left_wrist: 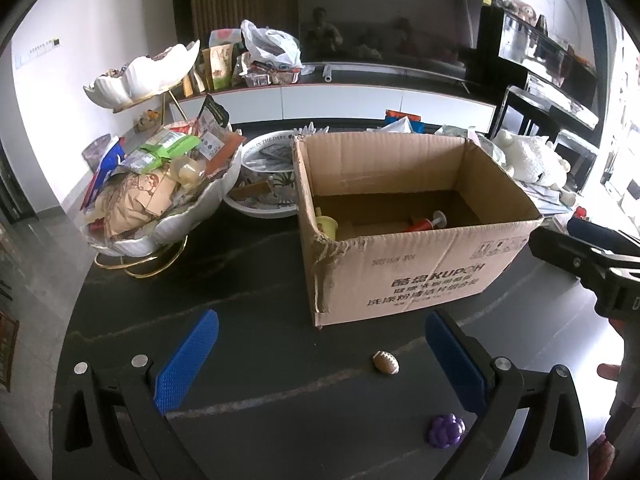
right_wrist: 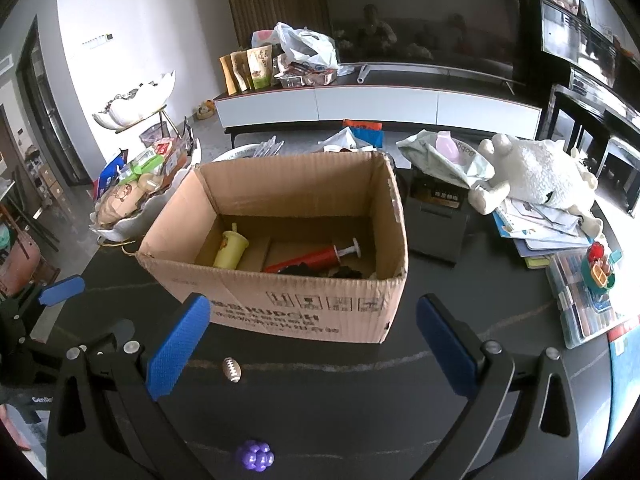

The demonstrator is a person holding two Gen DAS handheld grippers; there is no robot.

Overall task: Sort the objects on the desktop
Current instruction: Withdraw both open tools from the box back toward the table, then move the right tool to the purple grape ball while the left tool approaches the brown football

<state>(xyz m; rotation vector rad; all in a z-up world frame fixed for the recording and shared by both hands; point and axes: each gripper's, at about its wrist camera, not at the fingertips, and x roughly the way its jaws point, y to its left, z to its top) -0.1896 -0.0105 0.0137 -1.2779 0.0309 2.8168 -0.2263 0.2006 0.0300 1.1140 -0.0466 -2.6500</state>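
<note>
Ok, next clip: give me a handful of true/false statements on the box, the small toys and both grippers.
1. The cardboard box stands open on the dark table. True.
2. The left gripper is shut on the toy football. False: it is open and empty; the football lies on the table.
3. A yellow cup and a red pump lie inside the box. True.
4. The purple grape toy is in the box. False: it sits on the table, nearer the cameras than the football.
5. The right gripper is open. True.
</note>
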